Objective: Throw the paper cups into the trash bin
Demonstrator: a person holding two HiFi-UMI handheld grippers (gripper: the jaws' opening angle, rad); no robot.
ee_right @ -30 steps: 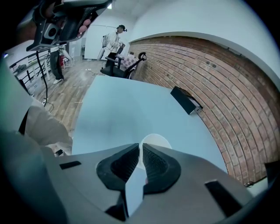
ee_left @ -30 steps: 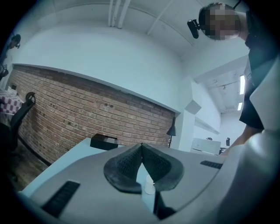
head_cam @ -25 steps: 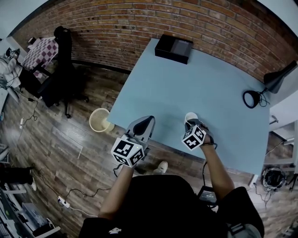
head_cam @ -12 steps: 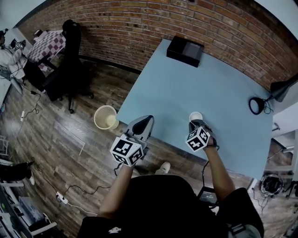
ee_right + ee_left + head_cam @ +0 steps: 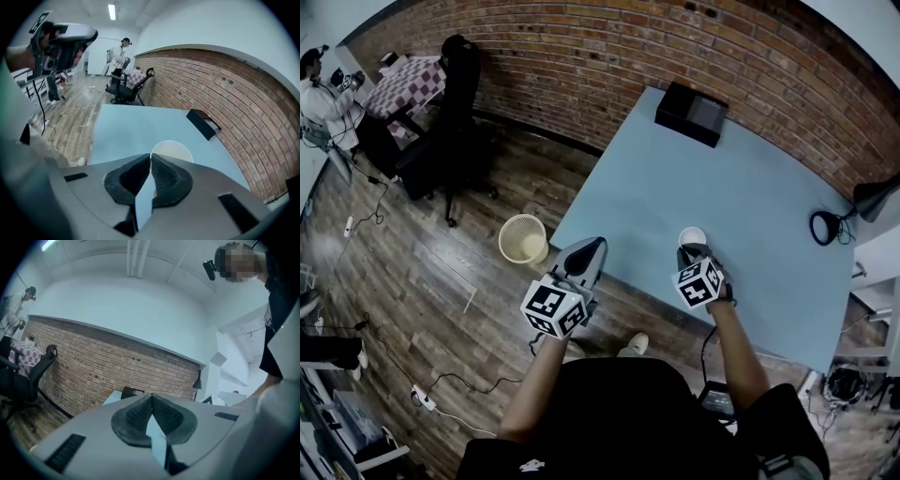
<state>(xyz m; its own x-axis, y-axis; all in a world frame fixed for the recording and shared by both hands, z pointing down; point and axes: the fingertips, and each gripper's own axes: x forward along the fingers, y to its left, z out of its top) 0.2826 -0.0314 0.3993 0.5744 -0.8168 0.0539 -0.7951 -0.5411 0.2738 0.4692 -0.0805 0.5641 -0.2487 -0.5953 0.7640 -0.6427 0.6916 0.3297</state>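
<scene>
A white paper cup [image 5: 692, 236] stands open side up near the front edge of the light blue table [image 5: 675, 178]. My right gripper [image 5: 688, 251] pinches the cup's near wall; in the right gripper view the rim [image 5: 172, 150] shows just past the jaws of the right gripper [image 5: 151, 157], which have just been closing on it. My left gripper [image 5: 589, 251] is shut and empty over the table's front left edge; in the left gripper view the left gripper [image 5: 152, 397] points level at the brick wall. The pale mesh trash bin [image 5: 523, 238] stands on the floor left of the table.
A black box [image 5: 691, 112] lies at the table's far end, and a black desk lamp [image 5: 872, 197] stands at its right edge. On the wooden floor to the left are an office chair [image 5: 455, 94], a person [image 5: 323, 94] and loose cables [image 5: 441, 408].
Both grippers have shifted left along the table's front edge, closer to the bin. The cup has travelled with the right gripper.
</scene>
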